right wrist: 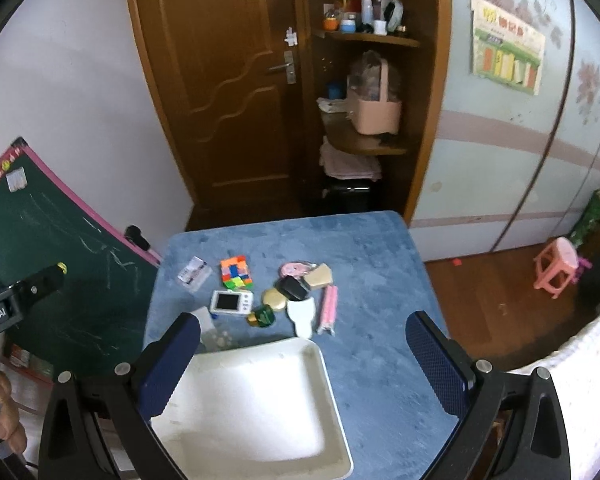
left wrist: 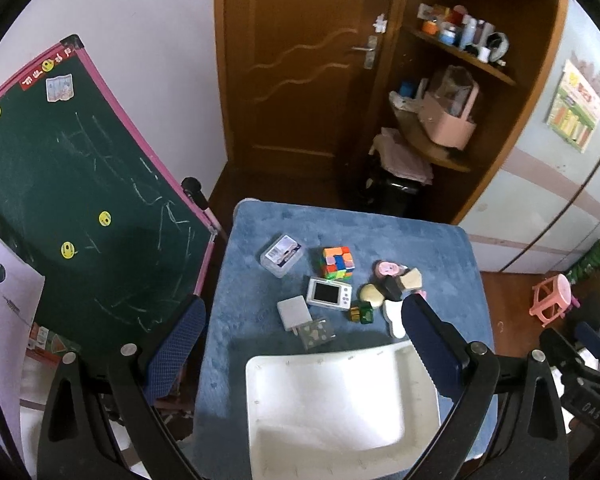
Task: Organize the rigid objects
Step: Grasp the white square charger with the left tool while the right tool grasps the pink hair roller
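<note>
A green chalkboard with a pink frame [left wrist: 72, 184] is leaning at the left, scribbled with chalk and carrying yellow smiley magnets [left wrist: 105, 218]. A brown wooden door with a metal handle [right wrist: 220, 92] is standing at the far side, beside brown corner shelves [right wrist: 374, 40] crowded with small jars, where a pink handled basket [right wrist: 374, 114] is sitting. A colourful wall poster [right wrist: 506, 50] is hanging on the pale wardrobe at the right. A pink plastic stool [right wrist: 558, 266] is standing on the wooden floor, far right.
</note>
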The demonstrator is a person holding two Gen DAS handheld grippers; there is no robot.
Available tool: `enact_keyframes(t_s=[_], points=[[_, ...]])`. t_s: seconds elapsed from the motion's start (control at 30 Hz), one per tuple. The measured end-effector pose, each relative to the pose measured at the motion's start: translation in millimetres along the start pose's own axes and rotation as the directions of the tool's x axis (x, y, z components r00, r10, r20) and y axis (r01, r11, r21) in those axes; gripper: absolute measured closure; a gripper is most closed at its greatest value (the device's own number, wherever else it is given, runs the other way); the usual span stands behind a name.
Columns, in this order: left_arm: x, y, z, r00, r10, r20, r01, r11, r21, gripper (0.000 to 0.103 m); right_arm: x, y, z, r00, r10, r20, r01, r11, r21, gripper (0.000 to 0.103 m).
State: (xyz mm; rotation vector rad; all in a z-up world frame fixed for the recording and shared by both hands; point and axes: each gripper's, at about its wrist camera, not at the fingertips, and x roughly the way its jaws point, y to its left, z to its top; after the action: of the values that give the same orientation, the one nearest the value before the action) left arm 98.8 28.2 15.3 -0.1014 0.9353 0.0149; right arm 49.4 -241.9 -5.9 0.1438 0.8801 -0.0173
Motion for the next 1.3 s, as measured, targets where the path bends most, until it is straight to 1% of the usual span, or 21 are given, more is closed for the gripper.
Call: enact_keyframes(t_s=[0.1,0.2,0.3,0.37,0.4,0.43,0.6,0.63,0.7,0.77,0.83,0.9,0.93,0.97,1.0,1.03,1.1,1.2,1.27,1.3], points=[[28.6,0.1,5.2,0.998,0.039,-0.042,-0.04,0.999,-0.019,0.004,18.1,-8.7,11.8,1.0,0.018,-0.021,-0.018,1.0,0.006,0.0],[61.6,0.1,6.6,0.994,0.042,-0.1,-0.046,0.998,-0.034,0.004,41.8,-20.1,20.8,0.998,0.032,-0.058,-0.031,0.999,0.022,0.0],[95.4,-0.9,3.6,0.987,0.051,-0.152,-0.056,0.998,-0.03,0.004,74.9,-33.6,27.5,0.994,0.034,-0.107,-0.029,0.999,0.042,0.0],[122.0,-1.9,-0.6,0.978,0.081,-0.194,-0.087,0.996,-0.021,0.004,97.4,-42.7,30.1,0.99,0.036,-0.136,-0.029,0.998,0.054,0.0],[135.9,-2.0,-2.5,0.973,0.092,-0.212,-0.098,0.995,-0.017,0.004,108.8,-47.1,29.9,0.987,0.028,-0.157,-0.018,0.998,0.061,0.001],[154.4,-1.4,-6.4,0.965,0.107,-0.241,-0.115,0.993,-0.019,0.004,122.7,-52.1,30.8,0.983,0.026,-0.18,-0.014,0.997,0.071,0.003],[211.4,5.3,-18.3,0.943,0.112,-0.312,-0.137,0.989,-0.06,0.004,189.2,-67.0,24.3,0.957,0.024,-0.289,0.003,0.996,0.091,0.008],[223.5,6.9,-22.1,0.933,0.136,-0.332,-0.167,0.984,-0.064,0.004,202.4,-68.2,21.9,0.95,0.017,-0.31,0.011,0.996,0.088,0.008],[243.8,9.8,-28.0,0.917,0.165,-0.362,-0.202,0.977,-0.068,0.004,226.0,-69.1,16.4,0.938,0.009,-0.345,0.02,0.997,0.08,0.008],[264.5,12.8,-34.7,0.899,0.178,-0.4,-0.225,0.972,-0.073,0.004,251.5,-66.6,11.1,0.922,0.009,-0.387,0.018,0.997,0.068,0.012],[286.3,16.4,-41.4,0.875,0.18,-0.449,-0.242,0.967,-0.084,0.004,275.1,-63.1,4.6,0.904,0.01,-0.427,0.013,0.999,0.051,0.017],[302.8,18.1,-48.0,0.851,0.192,-0.488,-0.267,0.96,-0.088,0.004,291.7,-60.5,-1.9,0.889,0.007,-0.458,0.014,0.999,0.042,0.018],[312.1,19.1,-52.1,0.833,0.202,-0.515,-0.287,0.954,-0.09,0.004,298.9,-60.6,-3.3,0.883,0.005,-0.469,0.014,0.999,0.038,0.018],[316.5,18.8,-54.4,0.826,0.202,-0.526,-0.292,0.952,-0.092,0.004,306.1,-60.4,-5.6,0.876,0.005,-0.482,0.014,0.999,0.036,0.018],[323.6,19.5,-58.2,0.812,0.198,-0.548,-0.299,0.949,-0.1,0.004,314.3,-60.5,-8.2,0.868,0.007,-0.497,0.012,0.999,0.036,0.018],[328.3,20.1,-60.7,0.803,0.194,-0.563,-0.304,0.947,-0.108,0.004,320.1,-60.5,-8.5,0.862,0.01,-0.508,0.01,0.999,0.037,0.018],[334.1,21.0,-63.4,0.793,0.182,-0.581,-0.307,0.944,-0.123,0.004,332.1,-61.9,-11.1,0.85,0.013,-0.527,0.009,0.999,0.039,0.018],[339.3,21.3,-66.8,0.782,0.168,-0.6,-0.312,0.939,-0.144,0.004,344.0,-63.4,-11.9,0.842,0.005,-0.539,0.015,0.999,0.034,0.018],[340.2,20.2,-67.5,0.786,0.15,-0.599,-0.302,0.94,-0.161,0.004,353.0,-63.6,-12.3,0.836,-0.008,-0.548,0.027,0.999,0.027,0.018],[340.6,18.9,-67.5,0.785,0.148,-0.601,-0.301,0.94,-0.162,0.004,357.3,-64.1,-13.0,0.832,-0.011,-0.555,0.029,0.999,0.025,0.02]])
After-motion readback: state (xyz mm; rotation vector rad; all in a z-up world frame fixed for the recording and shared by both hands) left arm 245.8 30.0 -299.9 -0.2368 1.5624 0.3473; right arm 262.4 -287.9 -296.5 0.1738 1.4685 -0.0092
